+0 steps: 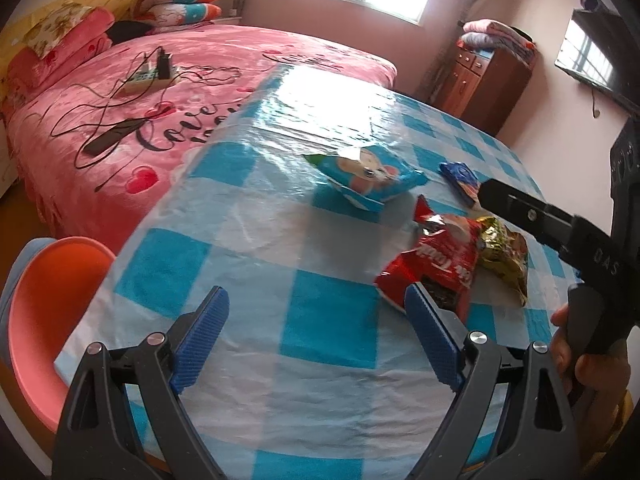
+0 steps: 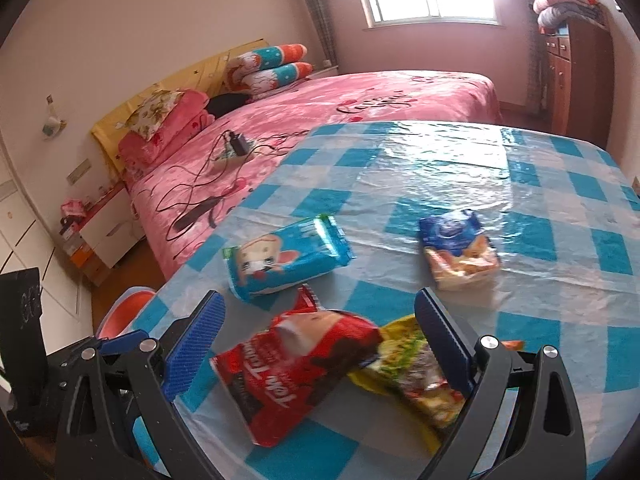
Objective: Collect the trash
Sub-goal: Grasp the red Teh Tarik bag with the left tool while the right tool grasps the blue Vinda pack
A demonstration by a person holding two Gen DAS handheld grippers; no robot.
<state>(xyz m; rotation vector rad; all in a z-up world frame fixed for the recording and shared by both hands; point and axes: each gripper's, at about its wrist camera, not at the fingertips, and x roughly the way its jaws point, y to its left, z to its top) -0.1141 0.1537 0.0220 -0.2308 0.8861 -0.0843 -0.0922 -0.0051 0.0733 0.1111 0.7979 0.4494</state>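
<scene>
Several snack wrappers lie on a blue-and-white checked table (image 1: 248, 240). A red wrapper (image 1: 436, 264) (image 2: 296, 368) lies beside a yellow-green wrapper (image 1: 504, 252) (image 2: 408, 364). A light blue cartoon wrapper (image 1: 372, 178) (image 2: 286, 258) and a dark blue wrapper (image 1: 460, 178) (image 2: 458, 250) lie farther back. My left gripper (image 1: 316, 316) is open and empty above the table, left of the red wrapper. My right gripper (image 2: 320, 320) is open, its jaws straddling the red and yellow-green wrappers from above; its body shows in the left wrist view (image 1: 540, 220).
A pink bed (image 1: 192, 80) (image 2: 320, 120) with a power strip and cables (image 1: 148, 76) stands behind the table. An orange chair (image 1: 44, 320) (image 2: 124, 312) sits at the table's left edge. A wooden cabinet (image 1: 488, 76) (image 2: 576, 68) stands by the far wall.
</scene>
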